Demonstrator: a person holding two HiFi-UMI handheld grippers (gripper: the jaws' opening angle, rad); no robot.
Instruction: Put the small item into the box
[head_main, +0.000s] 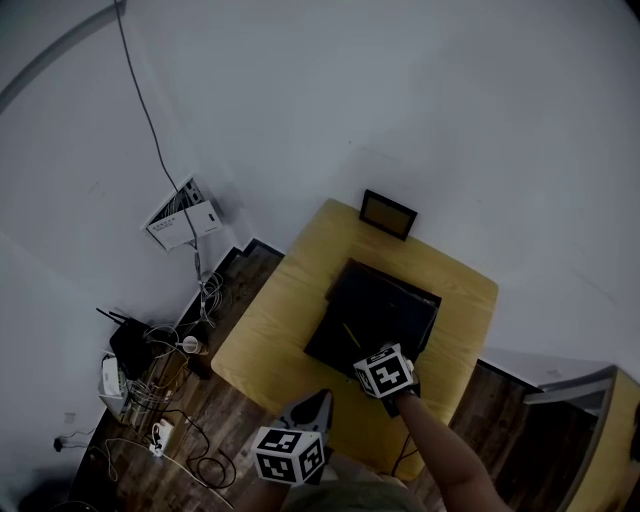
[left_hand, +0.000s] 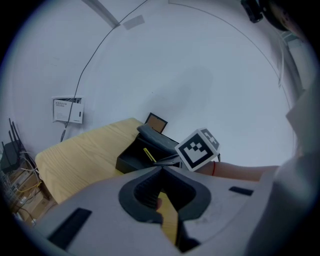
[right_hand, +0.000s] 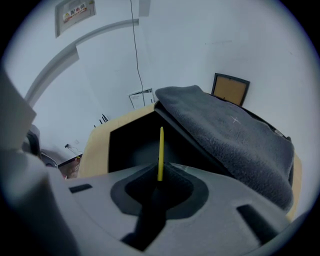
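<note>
A: Log it. What is on the pale yellow wooden tabletop (head_main: 265, 325)?

B: One shallow black rectangular box (head_main: 372, 312), open, about mid-tabletop and a little nearer the far edge. A dark grey fleecy flap (right_hand: 235, 135) lies tilted over its right side; lid or loose cloth, cannot tell. At the far edge, against the white wall, stands a small black-framed brown panel (head_main: 388, 214), apart from the box.

A: And the small item?

B: The right hand-held gripper (right_hand: 160, 180) is clenched on a thin yellow stick (right_hand: 160, 150), gripping it by the lower end. The stick stands straight out of the jaws, and its free end is over the box's dark open interior. The gripper sits at the side of the box that faces the near edge, with a bare forearm (head_main: 445, 440) behind it.

A: Is the stick touching the box?

B: Cannot tell. In the left gripper view it shows slanted over the opening.

A: The other one?

B: The left hand-held gripper (left_hand: 161, 171) has its jaw tips together with nothing between them. It hangs over the near edge of the tabletop, left of the right one, pointed toward the box and apart from it.

A: Anything off the tabletop?

B: A white wall-mounted unit with cables (head_main: 182, 220) beyond the left corner. Below it, a tangle of cables (head_main: 150, 385) on the dark wood floor (head_main: 250, 270).
</note>
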